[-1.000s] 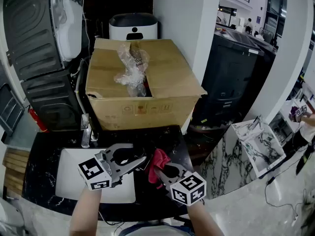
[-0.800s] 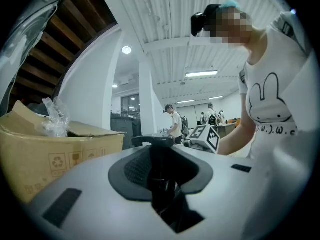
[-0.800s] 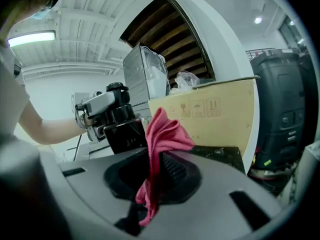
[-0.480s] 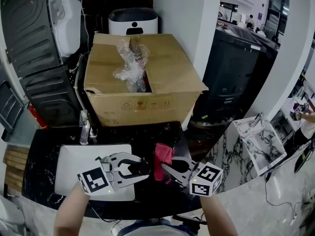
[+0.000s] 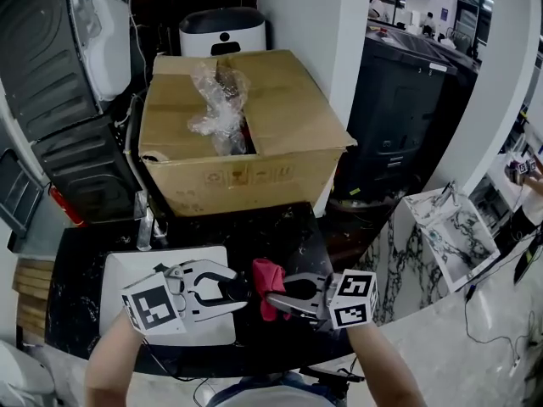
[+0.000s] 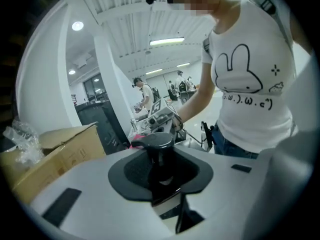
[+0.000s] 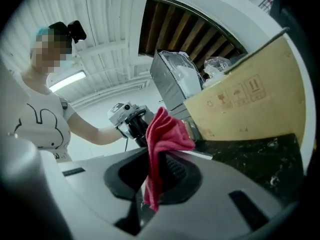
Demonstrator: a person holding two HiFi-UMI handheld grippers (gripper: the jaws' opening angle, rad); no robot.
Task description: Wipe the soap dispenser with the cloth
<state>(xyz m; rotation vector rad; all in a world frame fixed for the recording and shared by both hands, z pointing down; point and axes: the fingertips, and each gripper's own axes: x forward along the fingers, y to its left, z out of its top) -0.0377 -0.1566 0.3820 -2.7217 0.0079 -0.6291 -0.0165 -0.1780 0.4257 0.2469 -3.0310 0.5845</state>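
My left gripper [image 5: 234, 292] is shut on a black soap dispenser [image 5: 240, 287] and holds it over the counter's front, beside the sink. In the left gripper view the dispenser's pump head [image 6: 157, 143] stands up between the jaws of the left gripper [image 6: 161, 173]. My right gripper [image 5: 278, 298] faces it from the right, shut on a red cloth [image 5: 269, 277]. In the right gripper view the cloth [image 7: 162, 136] hangs bunched from the right gripper [image 7: 156, 178], right in front of the dispenser [image 7: 138, 129]. Whether cloth and dispenser touch I cannot tell.
A large cardboard box [image 5: 271, 155] with crumpled plastic wrap [image 5: 219, 100] stands at the back of the black marble counter [image 5: 280, 227]. A white sink basin [image 5: 127, 274] with a faucet [image 5: 146, 224] lies to the left. A white round appliance [image 5: 222, 32] sits behind the box.
The right gripper has swung round to point left at the dispenser, bringing the red cloth up beside it. The left gripper has sunk a little and rolled, still holding the dispenser.
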